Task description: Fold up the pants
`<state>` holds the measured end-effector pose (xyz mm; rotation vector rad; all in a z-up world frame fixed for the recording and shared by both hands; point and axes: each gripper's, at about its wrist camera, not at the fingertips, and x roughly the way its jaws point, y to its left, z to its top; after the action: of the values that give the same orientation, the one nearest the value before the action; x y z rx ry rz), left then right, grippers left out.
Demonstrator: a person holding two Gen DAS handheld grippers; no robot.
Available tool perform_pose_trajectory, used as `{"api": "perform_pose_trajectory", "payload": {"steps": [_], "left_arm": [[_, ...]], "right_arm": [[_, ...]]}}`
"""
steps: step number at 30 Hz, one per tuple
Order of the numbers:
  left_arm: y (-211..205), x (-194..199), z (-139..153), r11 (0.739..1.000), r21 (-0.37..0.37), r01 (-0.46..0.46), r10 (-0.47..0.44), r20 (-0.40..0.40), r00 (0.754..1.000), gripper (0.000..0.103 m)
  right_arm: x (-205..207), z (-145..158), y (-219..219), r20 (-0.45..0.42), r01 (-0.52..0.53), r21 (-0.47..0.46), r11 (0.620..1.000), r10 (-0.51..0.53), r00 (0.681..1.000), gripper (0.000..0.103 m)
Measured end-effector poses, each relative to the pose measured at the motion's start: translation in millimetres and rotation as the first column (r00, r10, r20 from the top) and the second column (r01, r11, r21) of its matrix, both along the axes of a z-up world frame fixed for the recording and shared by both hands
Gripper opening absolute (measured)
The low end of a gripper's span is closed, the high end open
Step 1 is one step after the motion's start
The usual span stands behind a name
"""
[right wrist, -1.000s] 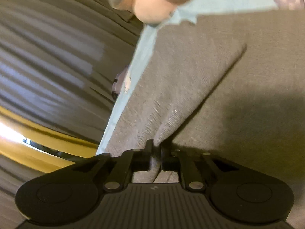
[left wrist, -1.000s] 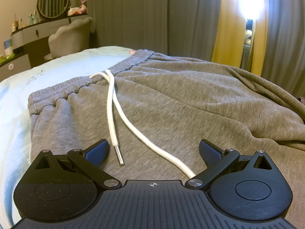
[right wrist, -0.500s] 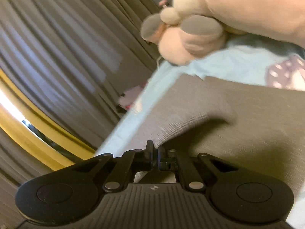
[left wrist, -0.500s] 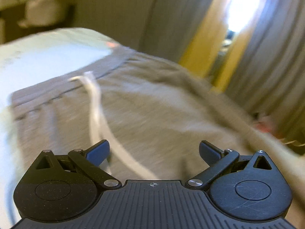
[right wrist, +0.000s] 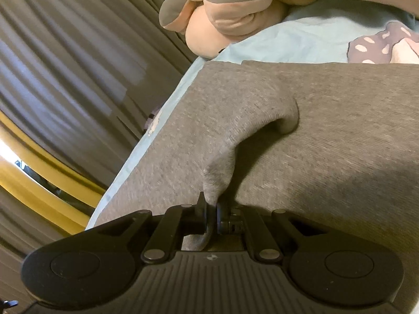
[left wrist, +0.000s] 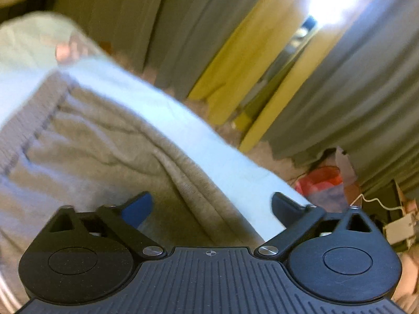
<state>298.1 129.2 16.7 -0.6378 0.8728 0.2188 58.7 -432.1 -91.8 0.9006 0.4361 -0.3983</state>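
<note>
Meanwhile, right tongs [right wrist: 211,209] pinch a raised fold of the pants [right wrist: 301,157]; left tongs [left wrist: 212,204] hover spread above them.

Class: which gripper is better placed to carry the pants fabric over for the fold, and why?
Right. The right gripper is shut on a raised pinch of the pants; the left gripper is open, holding nothing.

Grey curtains [left wrist: 353,83] and yellow drapes [left wrist: 241,60] frame a bright window [left wrist: 330,2] behind a bed [left wrist: 209,144] with a pale blue sheet
</note>
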Motion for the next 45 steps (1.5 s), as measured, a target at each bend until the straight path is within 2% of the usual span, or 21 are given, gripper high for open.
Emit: {"api": "perform_pose_trajectory", "payload": {"steps": [1, 2, 4, 7, 8, 10, 11, 12, 13, 16, 20, 22, 24, 26, 29, 32, 35, 39, 41, 42, 45], "left_arm": [[4.0, 7.0, -8.9, 0.999, -0.027, -0.018, 0.017, -0.038, 0.999, 0.071], [8.7, 13.6, -17.7, 0.998, -0.060, -0.034, 0.030, -0.073, 0.997, 0.065], [16.8, 23.2, -29.0, 0.991, -0.123, -0.052, 0.040, -0.098, 0.994, 0.065], [26.9, 29.5, -32.1, 0.982, -0.170, -0.081, 0.068, -0.082, 0.994, 0.064], [28.4, 29.8, -31.1, 0.980, -0.180, -0.083, 0.072, -0.068, 0.995, 0.067], [28.4, 33.6, -34.1, 0.981, -0.177, -0.074, 0.062, -0.069, 0.996, 0.066], [26.3, 36.5, -37.9, 0.984, -0.168, -0.054, 0.041, -0.083, 0.996, 0.060], [23.8, 38.4, -41.6, 0.988, -0.152, -0.040, 0.025, -0.102, 0.994, 0.048], [22.4, 37.2, -43.4, 0.991, -0.124, -0.042, 0.027, -0.119, 0.992, 0.018], [25.9, 12.4, -33.1, 0.990, -0.129, -0.062, 0.053, -0.073, 0.996, 0.013], [22.0, -30.6, 0.1, 0.998, -0.063, -0.024, 0.025, 0.018, 1.000, 0.012], [23.5, -60.8, 19.3, 0.998, -0.063, -0.012, 0.017, 0.078, 0.997, 0.011], [24.4, -91.9, 38.5, 0.998, -0.068, -0.007, 0.017, 0.146, 0.989, 0.011], [22.3, -131.6, 59.8, 0.998, -0.063, 0.015, 0.000, 0.223, 0.975, 0.011], [14.3, -193.7, 73.9, 0.997, -0.056, 0.048, -0.029, 0.292, 0.956, 0.011], [8.8, -247.5, 54.9, 0.995, -0.079, 0.058, -0.035, 0.274, 0.961, 0.012], [5.2, -278.8, 12.5, 0.994, -0.103, 0.030, -0.013, 0.158, 0.987, 0.012], [17.3, -293.7, -37.1, 0.972, -0.225, -0.074, 0.076, 0.003, 0.997, 0.016], [28.7, -295.6, -34.7, 0.958, -0.268, -0.103, 0.114, 0.026, 0.993, 0.030], [33.1, -296.4, -28.9, 0.963, -0.244, -0.118, 0.134, 0.049, 0.990, 0.033], [41.0, -295.2, -13.1, 0.983, -0.097, -0.154, 0.163, 0.094, 0.982, 0.050]], "right_arm": [[0.5, -1.3, 0.3, 0.006, 0.000, -0.006, 1.000, 0.000, 1.000, 0.005], [1.5, -3.5, 0.9, 0.010, 0.000, -0.010, 1.000, 0.000, 1.000, 0.005], [2.0, -5.4, 0.4, 0.026, 0.008, -0.007, 1.000, -0.008, 1.000, 0.005], [3.2, -5.5, 2.9, 0.032, 0.009, -0.023, 1.000, -0.009, 0.999, 0.005], [3.6, -5.0, 3.8, 0.032, 0.010, -0.027, 1.000, -0.009, 0.999, 0.005], [3.6, -5.8, 4.1, 0.036, 0.015, -0.025, 1.000, -0.014, 0.999, 0.005], [3.9, -6.1, 4.1, 0.039, 0.018, -0.023, 1.000, -0.017, 0.999, 0.005], [4.5, -6.4, 4.2, 0.041, 0.021, -0.022, 1.000, -0.020, 0.999, 0.004], [5.2, -6.3, 4.7, 0.040, 0.022, -0.025, 0.999, -0.021, 0.999, 0.004], [7.2, -6.4, 5.8, 0.038, 0.017, -0.049, 0.999, -0.016, 0.999, 0.004], [8.4, -6.7, 6.5, 0.036, 0.012, -0.067, 0.998, -0.009, 0.999, 0.004], [9.0, -3.0, 4.2, 0.020, 0.003, -0.054, 0.999, -0.001, 1.000, 0.005], [5.3, 7.8, -2.2, -0.007, -0.006, 0.004, 1.000, 0.006, 1.000, 0.005], [-9.7, 23.5, -9.8, 0.028, -0.008, 0.053, 0.999, 0.007, 1.000, 0.005], [-42.8, 58.1, -14.0, 0.079, -0.005, -0.025, 1.000, 0.007, 0.997, 0.005], [-80.5, 82.3, -20.4, 0.086, -0.005, -0.113, 0.994, 0.015, 0.996, 0.005], [-96.9, 82.7, -22.3, -0.009, -0.044, -0.178, 0.983, 0.043, 0.999, 0.005], [-101.1, 55.0, -28.3, -0.176, -0.073, -0.106, 0.992, 0.053, 0.983, 0.005], [-102.5, 48.7, -30.3, -0.208, -0.060, -0.079, 0.995, 0.043, 0.977, 0.006], [-103.3, 48.4, -31.7, -0.200, -0.054, -0.062, 0.997, 0.040, 0.979, 0.006], [-98.8, 47.2, -29.8, -0.208, -0.068, -0.044, 0.997, 0.058, 0.977, 0.008]]}}
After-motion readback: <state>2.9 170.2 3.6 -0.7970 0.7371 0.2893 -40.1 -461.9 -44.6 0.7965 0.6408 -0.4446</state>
